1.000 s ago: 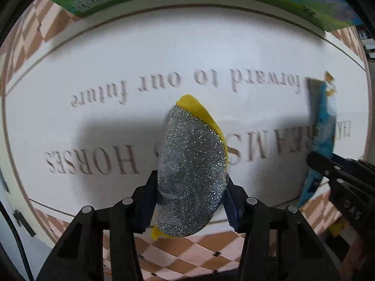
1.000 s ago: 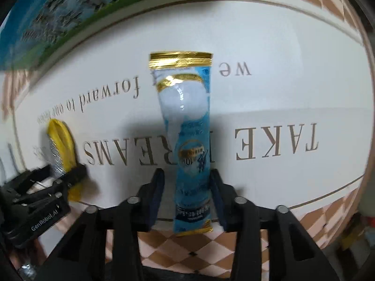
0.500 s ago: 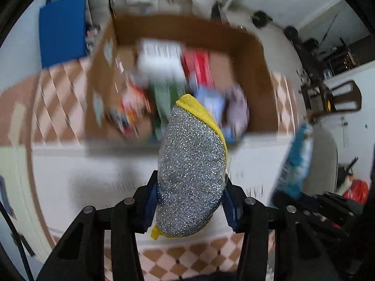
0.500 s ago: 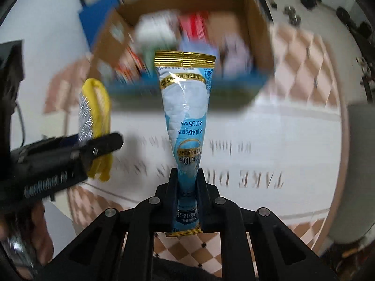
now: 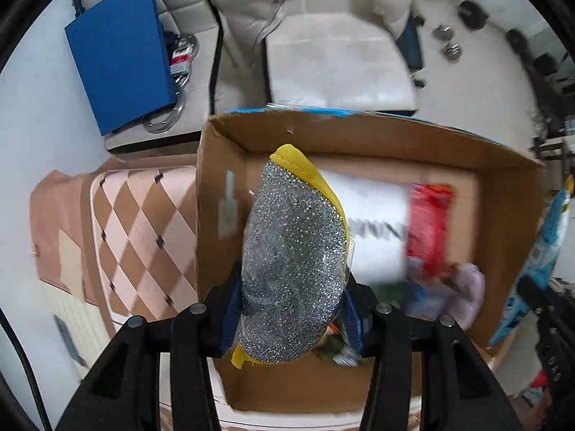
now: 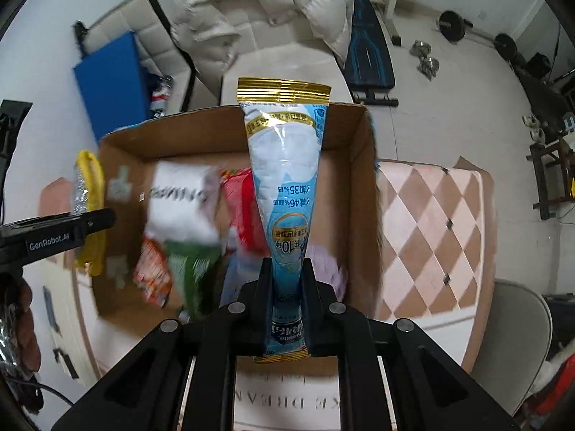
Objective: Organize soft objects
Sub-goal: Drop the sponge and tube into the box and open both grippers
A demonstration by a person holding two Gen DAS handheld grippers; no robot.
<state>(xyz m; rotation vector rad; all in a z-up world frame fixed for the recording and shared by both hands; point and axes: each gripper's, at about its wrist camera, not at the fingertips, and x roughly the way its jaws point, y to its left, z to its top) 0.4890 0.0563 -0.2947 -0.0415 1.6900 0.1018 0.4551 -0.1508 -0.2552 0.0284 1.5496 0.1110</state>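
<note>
Left gripper (image 5: 293, 309) fingers pinching a glittery sponge (image 5: 294, 262) at its fat lower half, above the cardboard box (image 5: 212, 194). Soft and squashy, light, scratchy silver face (yellow back). Right gripper (image 6: 287, 287) fingers pressed tight on the thin end of a blue snack pouch (image 6: 284, 165), also over the box. Slippery, floppy, easy to crush, so best held low and gently

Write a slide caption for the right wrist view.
Right gripper holds a blue cone wrapper above an open cardboard box.

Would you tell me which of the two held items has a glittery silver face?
The sponge in the left gripper; the right gripper's blue pouch is smooth printed foil.
</note>
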